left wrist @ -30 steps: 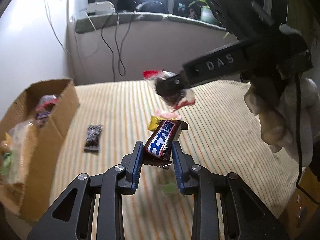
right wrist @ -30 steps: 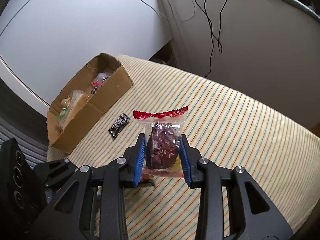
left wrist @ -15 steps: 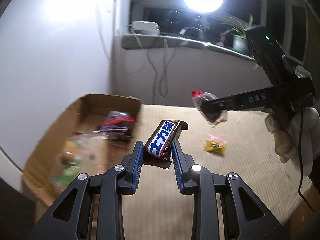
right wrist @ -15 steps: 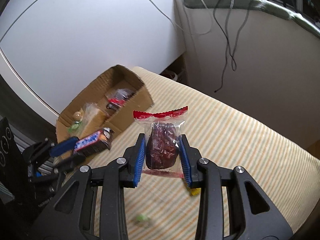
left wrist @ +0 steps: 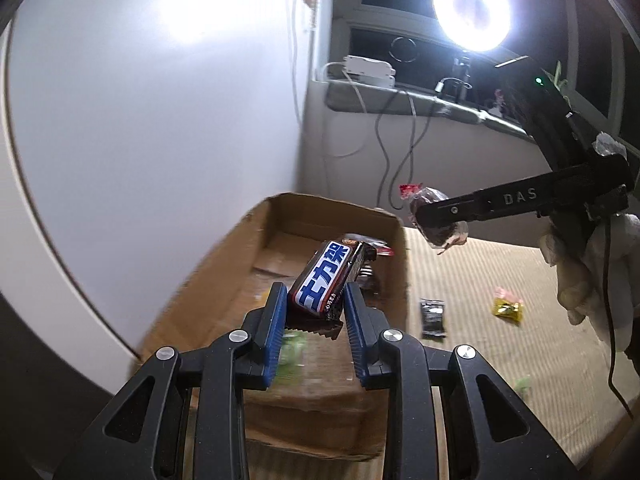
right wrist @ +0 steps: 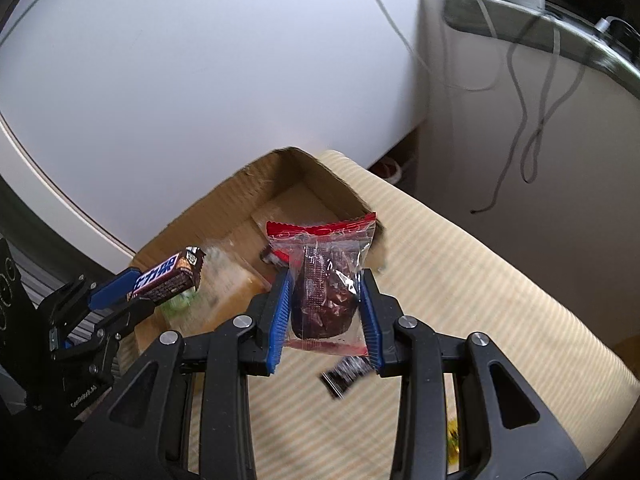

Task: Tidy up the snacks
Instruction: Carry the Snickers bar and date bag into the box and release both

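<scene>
SETTING: home room, likely bedroom | SURFACE: striped cloth (left wrist: pixel 480 280) at 4 o'clock | SILL: window ledge (left wrist: pixel 400 100) at 1 o'clock with power strip (left wrist: pixel 368 68), hanging cables (left wrist: pixel 400 152) | LIGHT: ring lamp (left wrist: pixel 472 16)

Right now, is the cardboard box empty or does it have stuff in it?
Not empty. The cardboard box is open on top, and some snack packets lie on its floor, blurred; part of the floor is bare.

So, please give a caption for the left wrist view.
Left tongs hold a chocolate bar above the cardboard box.
</scene>
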